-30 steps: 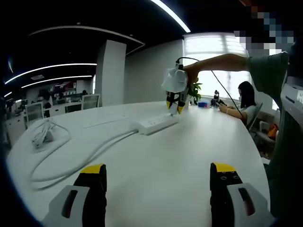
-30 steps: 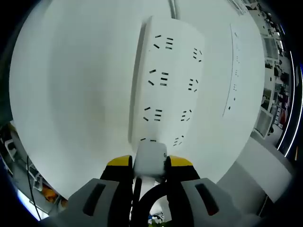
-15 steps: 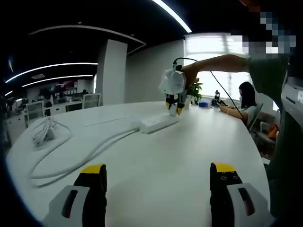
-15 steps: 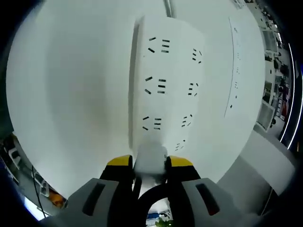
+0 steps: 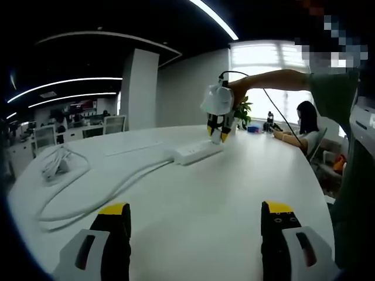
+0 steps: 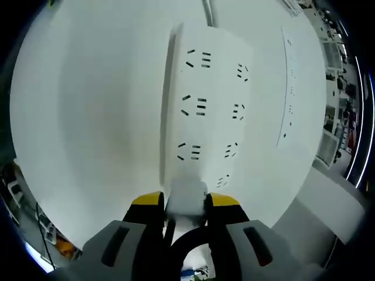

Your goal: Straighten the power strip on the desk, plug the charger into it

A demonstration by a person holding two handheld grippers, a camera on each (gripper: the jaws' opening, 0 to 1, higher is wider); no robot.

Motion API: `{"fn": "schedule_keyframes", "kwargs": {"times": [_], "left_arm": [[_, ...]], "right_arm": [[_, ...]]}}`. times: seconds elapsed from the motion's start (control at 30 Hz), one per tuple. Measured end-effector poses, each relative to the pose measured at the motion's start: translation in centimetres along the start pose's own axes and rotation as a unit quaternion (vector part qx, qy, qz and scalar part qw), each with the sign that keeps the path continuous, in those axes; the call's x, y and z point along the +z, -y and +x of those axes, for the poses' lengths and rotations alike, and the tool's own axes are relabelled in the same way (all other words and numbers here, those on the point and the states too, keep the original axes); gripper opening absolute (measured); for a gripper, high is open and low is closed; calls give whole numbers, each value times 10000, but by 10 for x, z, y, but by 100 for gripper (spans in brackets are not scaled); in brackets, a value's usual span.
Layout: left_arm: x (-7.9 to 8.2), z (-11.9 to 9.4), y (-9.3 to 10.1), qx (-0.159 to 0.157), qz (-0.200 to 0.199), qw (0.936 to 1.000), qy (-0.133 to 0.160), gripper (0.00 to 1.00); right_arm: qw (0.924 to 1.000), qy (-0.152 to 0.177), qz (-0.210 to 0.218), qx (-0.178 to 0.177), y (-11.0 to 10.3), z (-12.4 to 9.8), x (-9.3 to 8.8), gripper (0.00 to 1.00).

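A white desk (image 5: pixel 199 199) spreads across the lower half of the left gripper view and across the right gripper view; at the right edge of the left gripper view stands a person (image 5: pixel 345 117), whose hand holds the right gripper (image 5: pixel 218 136) above centre, pointing down at the far end of the strip (image 5: pixel 196 152); from the strip a white cord (image 5: pixel 111 193) curves toward lower left, ending near a coiled cable (image 5: pixel 55 164) at mid left; in the right gripper view the strip (image 6: pixel 205 105) runs from top centre down to the jaws, with rows of sockets showing; the left gripper (image 5: pixel 196 234) rises from the bottom of its view, jaws wide apart, holding nothing; the right gripper (image 6: pixel 186 202) is clamped on the white charger (image 6: pixel 187 196), which sits at the strip's lower end, touching it.
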State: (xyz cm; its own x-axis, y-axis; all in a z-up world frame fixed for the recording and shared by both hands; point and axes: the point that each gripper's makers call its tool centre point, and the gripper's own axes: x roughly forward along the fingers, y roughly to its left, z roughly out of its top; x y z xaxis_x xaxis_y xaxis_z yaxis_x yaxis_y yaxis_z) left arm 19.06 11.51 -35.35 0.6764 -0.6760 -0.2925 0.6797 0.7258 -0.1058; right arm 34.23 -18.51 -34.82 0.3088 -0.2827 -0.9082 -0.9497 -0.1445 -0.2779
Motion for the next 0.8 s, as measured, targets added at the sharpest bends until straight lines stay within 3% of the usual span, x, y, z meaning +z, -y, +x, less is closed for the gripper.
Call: {"fn": "schedule_keyframes", "kwargs": {"times": [0.23,0.5,0.8], "left_arm": [[-1,1,-1,18,-31,10000,-12,95],[0,1,2,11,-20,10000,-5,96],[1,1,4,28,35,10000,-9,99]], "right_arm": [[9997,159,-12,176,-8,1,5,40],[9994,303,-97,-166,7,-3,8,44],[9979,597,83,-228,8,-12,11,54]]}}
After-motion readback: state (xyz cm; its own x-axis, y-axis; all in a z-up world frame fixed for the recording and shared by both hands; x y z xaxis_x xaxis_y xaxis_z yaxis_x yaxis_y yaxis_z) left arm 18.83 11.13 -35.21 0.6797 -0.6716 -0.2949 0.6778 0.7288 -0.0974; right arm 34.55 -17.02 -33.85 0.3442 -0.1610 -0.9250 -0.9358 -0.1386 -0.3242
